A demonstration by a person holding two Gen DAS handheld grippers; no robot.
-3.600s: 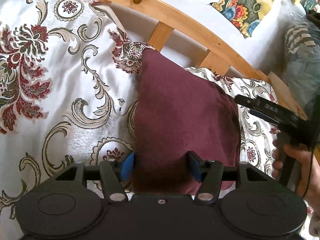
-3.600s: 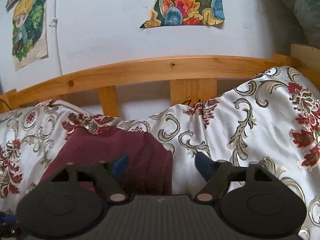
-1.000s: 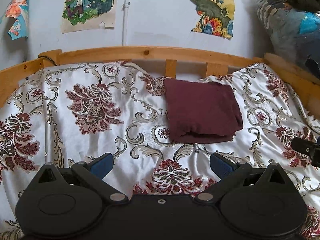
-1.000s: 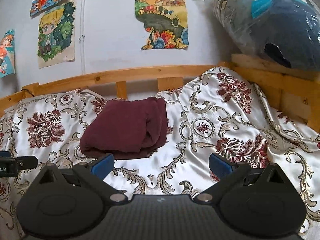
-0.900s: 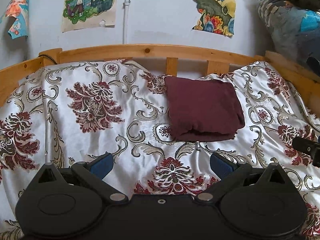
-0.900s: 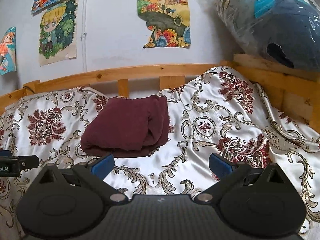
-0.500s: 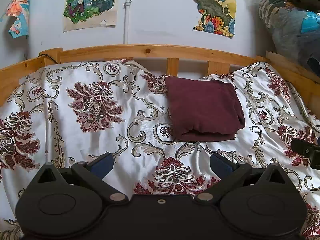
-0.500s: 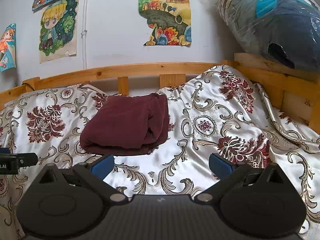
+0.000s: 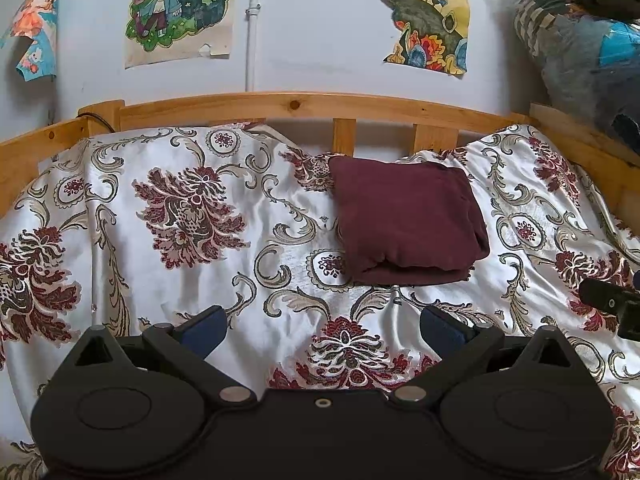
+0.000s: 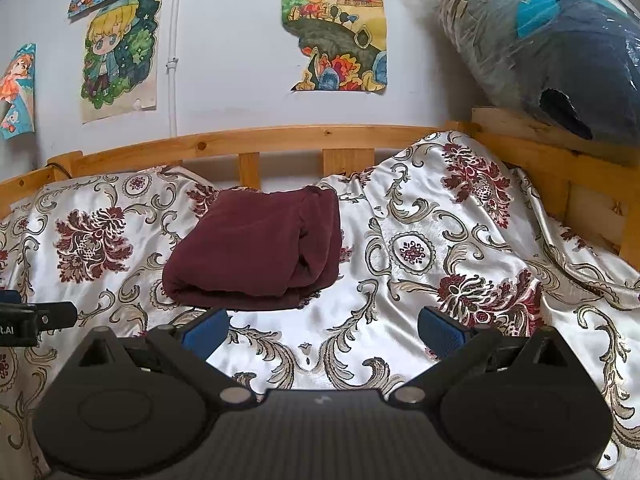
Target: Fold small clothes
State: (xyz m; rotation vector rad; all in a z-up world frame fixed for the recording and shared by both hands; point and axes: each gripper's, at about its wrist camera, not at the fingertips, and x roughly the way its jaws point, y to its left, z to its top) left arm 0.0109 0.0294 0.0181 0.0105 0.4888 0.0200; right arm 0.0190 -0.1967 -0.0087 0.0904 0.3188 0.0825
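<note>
Both grippers hang back from the folded garment, jaws spread wide and holding nothing.

Compared with a few seconds ago, the left gripper [image 9: 322,326] no longer straddles the maroon garment [image 9: 408,220]; it lies folded at centre frame on the patterned bedspread [image 9: 180,208], near the wooden rail [image 9: 296,104]. Nothing blocks it. The right gripper [image 10: 322,330] sits back too, the garment [image 10: 260,248] beyond its left finger.

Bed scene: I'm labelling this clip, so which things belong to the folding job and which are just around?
Part of the job:
maroon garment, folded on the bedspread
left gripper, open, holding nothing
right gripper, open, holding nothing

Just around:
floral bedspread
wooden bed rail
wall posters
plastic-wrapped bundle
</note>
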